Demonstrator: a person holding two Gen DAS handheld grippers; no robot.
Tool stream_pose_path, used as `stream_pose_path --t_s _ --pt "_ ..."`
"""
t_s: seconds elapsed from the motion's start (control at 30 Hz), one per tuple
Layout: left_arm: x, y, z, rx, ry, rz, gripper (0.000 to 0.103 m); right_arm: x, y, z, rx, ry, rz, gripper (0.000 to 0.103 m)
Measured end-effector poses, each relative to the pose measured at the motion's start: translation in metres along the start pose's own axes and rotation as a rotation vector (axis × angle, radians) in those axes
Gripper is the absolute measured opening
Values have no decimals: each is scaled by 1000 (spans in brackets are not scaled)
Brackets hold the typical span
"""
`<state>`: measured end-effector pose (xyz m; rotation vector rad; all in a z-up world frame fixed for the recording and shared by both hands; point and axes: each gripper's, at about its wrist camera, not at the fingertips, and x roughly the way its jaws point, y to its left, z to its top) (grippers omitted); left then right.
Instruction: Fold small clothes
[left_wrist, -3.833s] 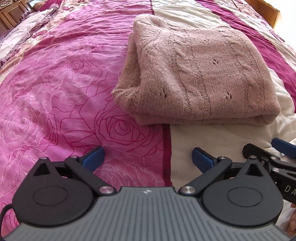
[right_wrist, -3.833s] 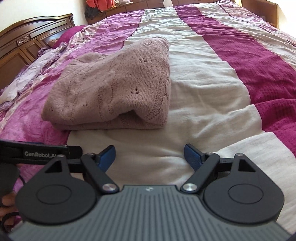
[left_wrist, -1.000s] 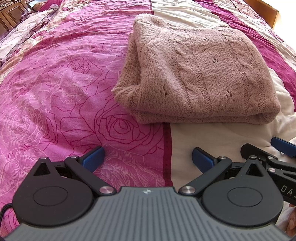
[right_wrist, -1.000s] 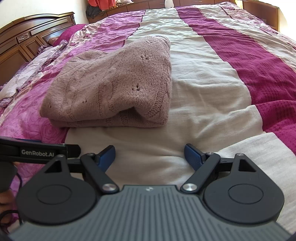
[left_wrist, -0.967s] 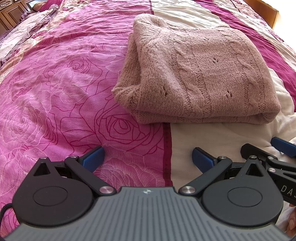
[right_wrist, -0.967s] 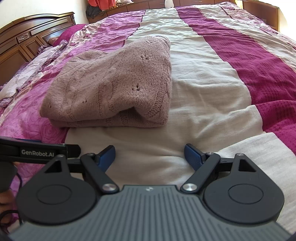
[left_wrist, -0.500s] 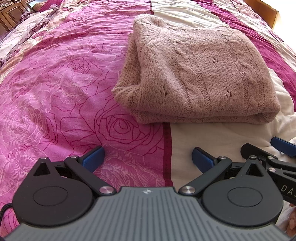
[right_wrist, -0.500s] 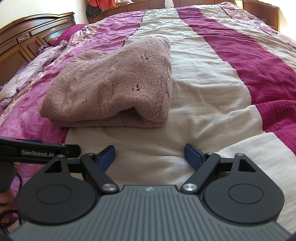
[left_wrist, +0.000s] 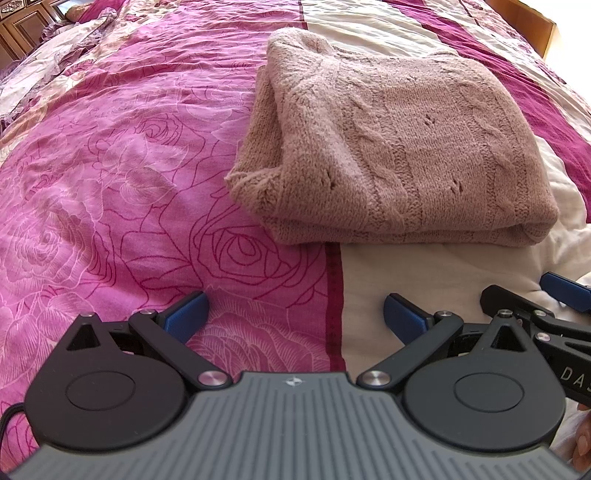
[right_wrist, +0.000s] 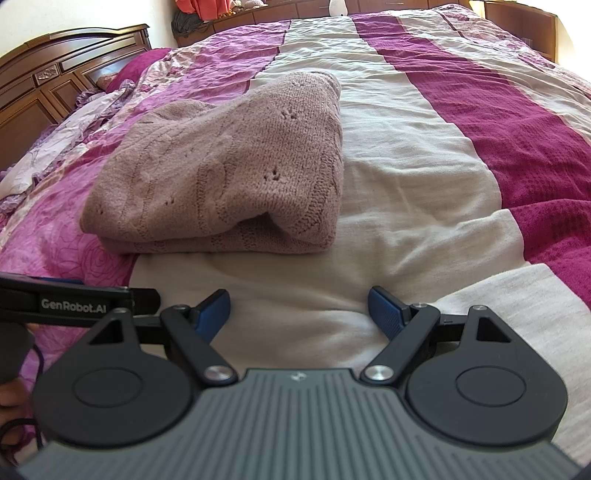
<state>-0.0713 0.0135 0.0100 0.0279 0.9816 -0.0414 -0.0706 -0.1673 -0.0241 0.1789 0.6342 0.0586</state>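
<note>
Nearest to you, your left gripper (left_wrist: 293, 308) sits low over the bedspread (left_wrist: 110, 177) with its blue-padded fingers (left_wrist: 184, 308) spread wide and nothing between them; it straddles the dark seam where the pink rose-printed panel meets the cream one. Your right gripper (right_wrist: 298, 308) is just beside it, likewise released, its blue pads (right_wrist: 384, 310) splayed apart over bare cream fabric and gripping nothing. In the left wrist view the right gripper's tips poke in at the lower right edge, and in the right wrist view a black bar of the left tool, printed "GenRobot.AI", crosses the lower left, so the two tools are close together side by side. A bit of your fingers shows at the edge of each view.

Just beyond both sets of fingers, apart from them, lies the dusty-pink cable-knit sweater (left_wrist: 399, 147). It is folded into a thick, roughly rectangular bundle, with the layered fold edge facing you. It rests across the boundary of the pink floral and cream stripes, its right end on the cream.

Farther off, the bedspread runs on in cream and deep magenta stripes (right_wrist: 517, 140). At the far left stands a carved dark wooden headboard (right_wrist: 55, 81) with a magenta pillow (right_wrist: 136, 66) against it.
</note>
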Motion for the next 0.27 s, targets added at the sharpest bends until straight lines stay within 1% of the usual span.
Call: stream_pose_path --t_s 0.27 --pt "0 0 -1 4 -3 -3 103 0 0 0 0 0 0 83"
